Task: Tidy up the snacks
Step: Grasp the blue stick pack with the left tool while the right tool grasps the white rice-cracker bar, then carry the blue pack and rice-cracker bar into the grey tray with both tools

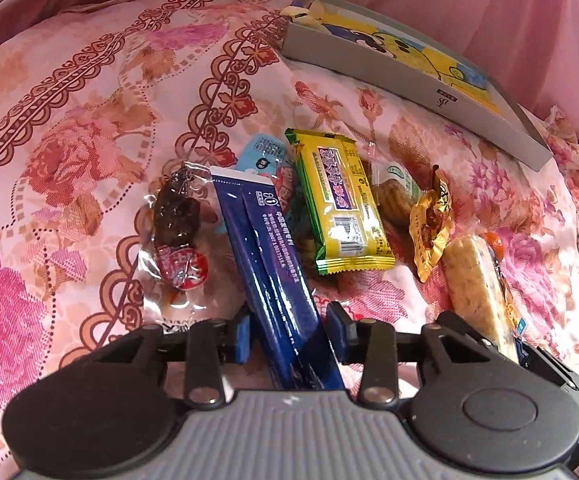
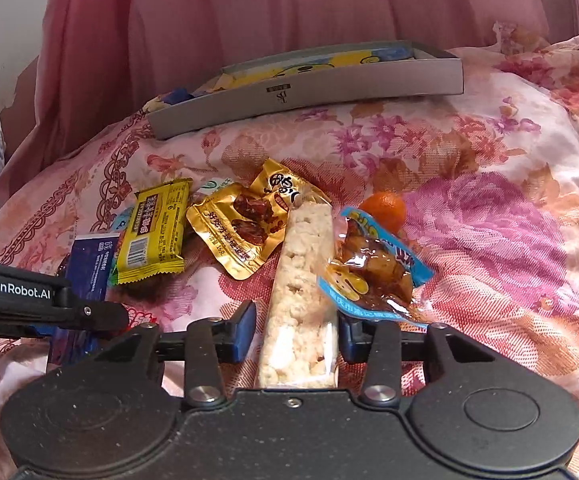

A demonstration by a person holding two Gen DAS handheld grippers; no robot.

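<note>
The left hand-held gripper [image 1: 289,334] has its jaws apart, straddling a blue stick sachet [image 1: 267,256] that lies on the floral bedspread [image 1: 69,128]. The right hand-held gripper [image 2: 297,330] likewise sits spread around a clear-wrapped rice cracker bar [image 2: 301,288]. Just beyond its tips lie a gold date packet [image 2: 237,228], a yellow wrapper [image 2: 153,232] and an orange [image 2: 383,208]. Farthest ahead rests a grey shallow box [image 2: 309,96].

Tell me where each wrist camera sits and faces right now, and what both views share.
Left wrist: behind the left gripper, facing the blue stick pack between its fingers.
Right wrist: behind the right gripper, facing the rice bar; the left gripper shows at left.
Shared: yellow packet, grey box.
</note>
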